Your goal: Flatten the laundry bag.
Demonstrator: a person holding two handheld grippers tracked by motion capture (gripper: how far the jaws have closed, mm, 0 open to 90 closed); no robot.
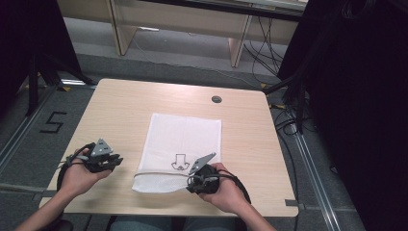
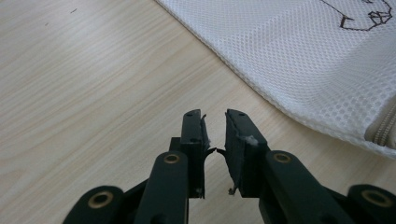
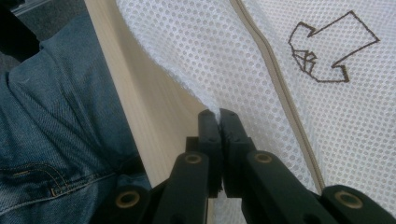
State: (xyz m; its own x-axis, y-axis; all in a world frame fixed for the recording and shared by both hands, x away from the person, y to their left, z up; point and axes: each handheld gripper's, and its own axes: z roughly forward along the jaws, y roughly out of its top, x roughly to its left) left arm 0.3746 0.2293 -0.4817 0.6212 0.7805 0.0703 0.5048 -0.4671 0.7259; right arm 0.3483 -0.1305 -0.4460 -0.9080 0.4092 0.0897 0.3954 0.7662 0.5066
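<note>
We see a white mesh laundry bag (image 1: 180,144) lying flat on the wooden bench (image 1: 120,106), with nothing standing between either claw and it. The right claw (image 1: 193,182) sits at the bag's near edge and is clenched on the mesh there; in the right gripper view the right claw (image 3: 218,114) has its jaws pressed together with a fold of the mesh (image 3: 205,56) pinched at the tips. The left claw (image 1: 114,161) rests off to the side of the bag, apart from it; in the left gripper view the left claw (image 2: 215,122) has a narrow gap between its jaws with bare wood (image 2: 93,84) under it and nothing held. The bag's edge runs just ahead of it and to its right (image 2: 299,56). A small dark round fitting (image 1: 216,99) sits in the bench well beyond the bag. The right gripper view alone shows blue jeans (image 3: 56,130) below the bench edge, and the bag's zip line (image 3: 275,74) beside a printed outline figure (image 3: 327,49). From above the print (image 1: 179,162) is too small to make out. The left gripper view cuts the print off at the top.
</note>
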